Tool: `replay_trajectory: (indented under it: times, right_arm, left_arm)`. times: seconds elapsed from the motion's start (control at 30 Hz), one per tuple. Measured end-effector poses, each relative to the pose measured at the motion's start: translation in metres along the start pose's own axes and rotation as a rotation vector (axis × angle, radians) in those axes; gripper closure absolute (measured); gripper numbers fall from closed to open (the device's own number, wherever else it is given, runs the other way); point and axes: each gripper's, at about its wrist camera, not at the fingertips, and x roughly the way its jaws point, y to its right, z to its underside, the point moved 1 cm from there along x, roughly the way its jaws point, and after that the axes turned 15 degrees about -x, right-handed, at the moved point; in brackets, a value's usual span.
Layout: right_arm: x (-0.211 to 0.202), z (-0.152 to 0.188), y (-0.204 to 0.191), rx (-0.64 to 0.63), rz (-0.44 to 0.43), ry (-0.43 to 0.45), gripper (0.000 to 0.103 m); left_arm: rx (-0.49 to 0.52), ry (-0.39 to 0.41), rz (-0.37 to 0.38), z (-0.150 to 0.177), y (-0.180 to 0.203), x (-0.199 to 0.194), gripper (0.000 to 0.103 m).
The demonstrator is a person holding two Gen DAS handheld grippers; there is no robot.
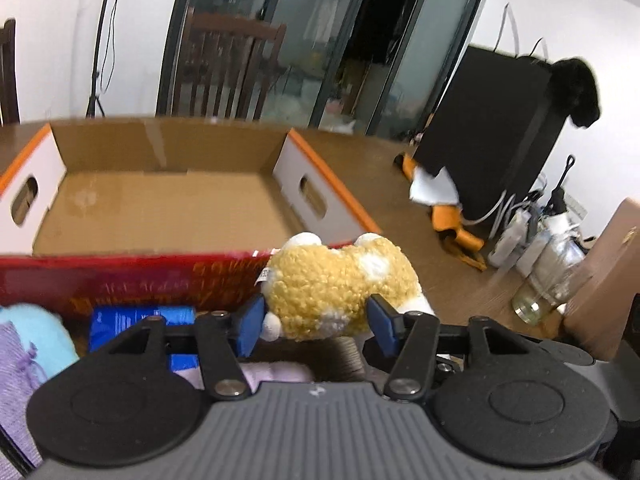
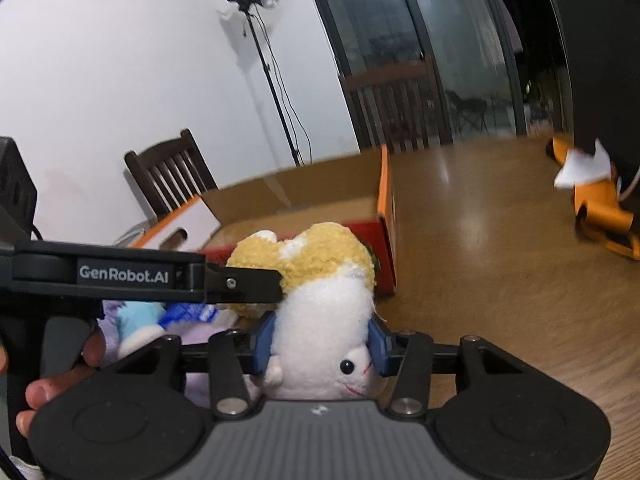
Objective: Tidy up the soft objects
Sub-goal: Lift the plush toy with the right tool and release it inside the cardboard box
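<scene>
White wall (image 2: 120, 60), wooden chair (image 2: 168, 176), glass doors (image 1: 304, 40)

Plush (image 1: 340, 288) underside hidden behind left gripper (image 1: 316, 322) body. Blue pack (image 1: 136, 320) half covered by linkage, label unreadable. Purple cloth (image 1: 16, 368) cut by left edge. Print on box (image 1: 120, 276) red wall blurred. Orange object (image 2: 600, 208) cut by right edge, smeared, identity unclear.

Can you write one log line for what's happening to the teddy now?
both grippers shut on plush toy | held before cardboard box | box empty
</scene>
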Motion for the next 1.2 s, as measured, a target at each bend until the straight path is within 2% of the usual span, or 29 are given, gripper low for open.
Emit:
replay_trajectory:
  times: [0.4,0.6,0.77,0.87,0.93,1.03,1.2]
  right_arm:
    - [-0.07,-0.01,-0.046,-0.051,-0.004,0.103,0.057]
    - [-0.061,-0.035,-0.045,-0.051,-0.023,0.113,0.057]
    - [-0.008,-0.083,-0.014,-0.037,-0.033,0.074,0.057]
    - [0.047,-0.115,0.011,-0.017,-0.041,0.004,0.057]
    - [0.089,-0.131,0.03,0.009,-0.027,-0.053,0.057]
    - [0.146,-0.145,0.049,-0.005,0.014,-0.137,0.058]
    - [0.208,-0.154,0.062,-0.064,0.076,-0.233,0.058]
  left_arm:
    - [0.036,0.113,0.046,0.015,0.016,-0.086,0.047]
    - [0.031,0.141,0.068,-0.014,0.01,-0.084,0.047]
    - [-0.019,0.099,0.088,-0.083,-0.004,-0.033,0.047]
    - [-0.046,0.061,0.077,-0.126,-0.018,0.019,0.043]
    - [-0.074,0.002,0.075,-0.151,-0.033,0.065,0.042]
    - [-0.177,-0.093,0.046,-0.175,-0.056,0.123,0.042]
    - [-0.171,-0.117,-0.002,-0.186,-0.071,0.173,0.042]
